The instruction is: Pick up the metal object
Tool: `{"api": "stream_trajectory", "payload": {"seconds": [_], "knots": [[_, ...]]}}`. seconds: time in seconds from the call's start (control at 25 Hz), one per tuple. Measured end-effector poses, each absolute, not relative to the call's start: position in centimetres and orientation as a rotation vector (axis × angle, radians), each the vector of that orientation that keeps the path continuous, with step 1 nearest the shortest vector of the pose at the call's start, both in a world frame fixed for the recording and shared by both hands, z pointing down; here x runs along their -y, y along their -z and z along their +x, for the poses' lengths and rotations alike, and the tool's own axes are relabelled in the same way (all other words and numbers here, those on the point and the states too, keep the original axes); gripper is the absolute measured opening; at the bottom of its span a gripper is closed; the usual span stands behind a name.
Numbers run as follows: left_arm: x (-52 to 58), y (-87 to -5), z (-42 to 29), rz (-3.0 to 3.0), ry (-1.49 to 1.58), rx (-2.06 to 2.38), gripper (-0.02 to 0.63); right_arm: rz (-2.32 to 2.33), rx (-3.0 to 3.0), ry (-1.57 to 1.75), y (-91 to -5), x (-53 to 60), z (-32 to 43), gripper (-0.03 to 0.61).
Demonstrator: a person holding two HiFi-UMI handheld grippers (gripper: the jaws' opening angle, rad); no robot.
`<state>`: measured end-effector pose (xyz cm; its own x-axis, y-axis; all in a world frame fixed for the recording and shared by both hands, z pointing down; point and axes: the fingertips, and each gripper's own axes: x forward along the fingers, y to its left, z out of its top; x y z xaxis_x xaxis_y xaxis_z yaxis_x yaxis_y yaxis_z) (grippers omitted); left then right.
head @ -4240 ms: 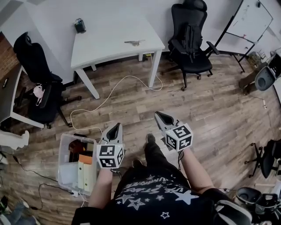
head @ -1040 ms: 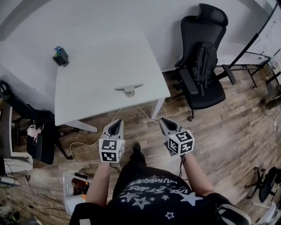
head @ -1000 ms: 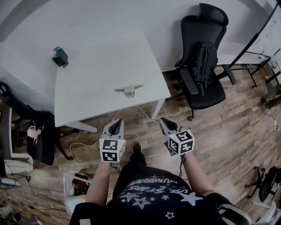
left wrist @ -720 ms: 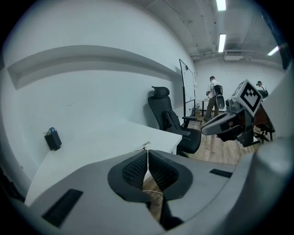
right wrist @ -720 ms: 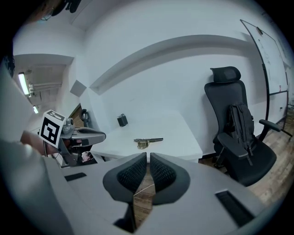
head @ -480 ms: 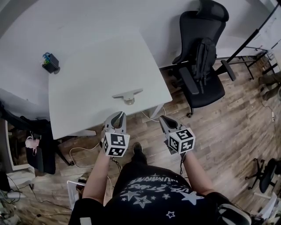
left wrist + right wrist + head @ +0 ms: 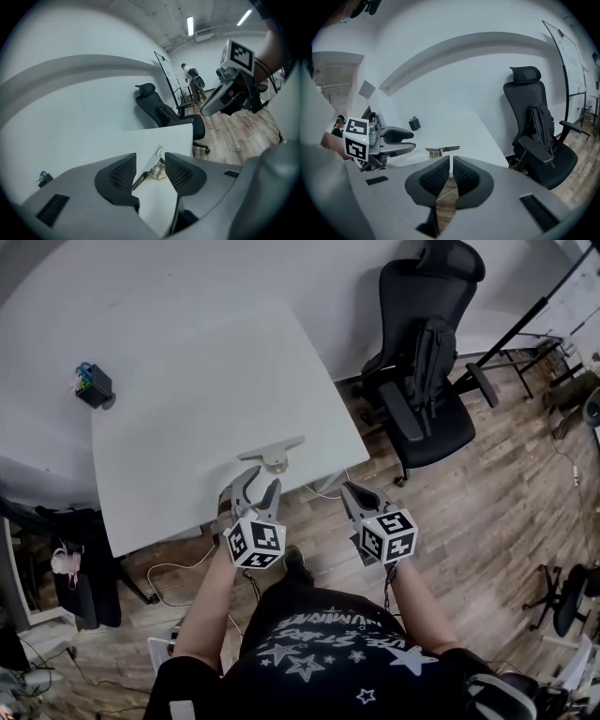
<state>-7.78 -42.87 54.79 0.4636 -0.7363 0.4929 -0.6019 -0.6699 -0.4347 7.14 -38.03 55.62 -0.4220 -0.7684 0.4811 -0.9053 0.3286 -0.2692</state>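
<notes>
Metal object (image 7: 272, 452) lies flat, long axis along the table's (image 7: 187, 399) near edge. Left gripper (image 7: 260, 484) fingers just opened wide, empty; right gripper (image 7: 349, 489) fingers together, empty.

Metal object (image 7: 272, 454) on table (image 7: 187, 381), at near right edge. Box (image 7: 94, 387) on table, far left, well apart from object. Chair (image 7: 422, 362) right of table, on floor (image 7: 487, 493).

Open-plan office room

A white desk (image 7: 187, 427) with a small pen holder (image 7: 94, 387), a black high-backed swivel chair (image 7: 422, 362), and a whiteboard on a stand (image 7: 571, 56) sit by plain white walls. Cables (image 7: 173, 570) trail over the wood-plank floor (image 7: 487, 521). Strip lights (image 7: 190, 26) line the ceiling.
</notes>
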Motion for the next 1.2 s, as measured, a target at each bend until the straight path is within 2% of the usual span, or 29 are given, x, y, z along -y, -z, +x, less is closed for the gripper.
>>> {"api": "stream_trajectory", "payload": {"seconds": [0.24, 0.68, 1.08, 1.2], "knots": [[44.9, -57.0, -7.2, -2.435, 1.098, -1.020, 0.233, 1.562, 2.305, -0.750, -55.8, 39.3, 7.0, 0.052], [46.3, -60.6, -6.3, -2.305, 1.207, -0.826, 0.232, 1.610, 2.275, -0.790, -56.9, 40.1, 6.4, 0.052], [47.5, -62.4, -5.1, -2.211, 1.254, -0.743, 0.174, 1.623, 2.250, -0.809, -57.9, 40.3, 6.2, 0.052], [47.6, -62.5, -4.8, -2.149, 1.259, -0.744, 0.121, 1.637, 2.241, -0.810, -58.0, 40.3, 6.9, 0.052]]}}
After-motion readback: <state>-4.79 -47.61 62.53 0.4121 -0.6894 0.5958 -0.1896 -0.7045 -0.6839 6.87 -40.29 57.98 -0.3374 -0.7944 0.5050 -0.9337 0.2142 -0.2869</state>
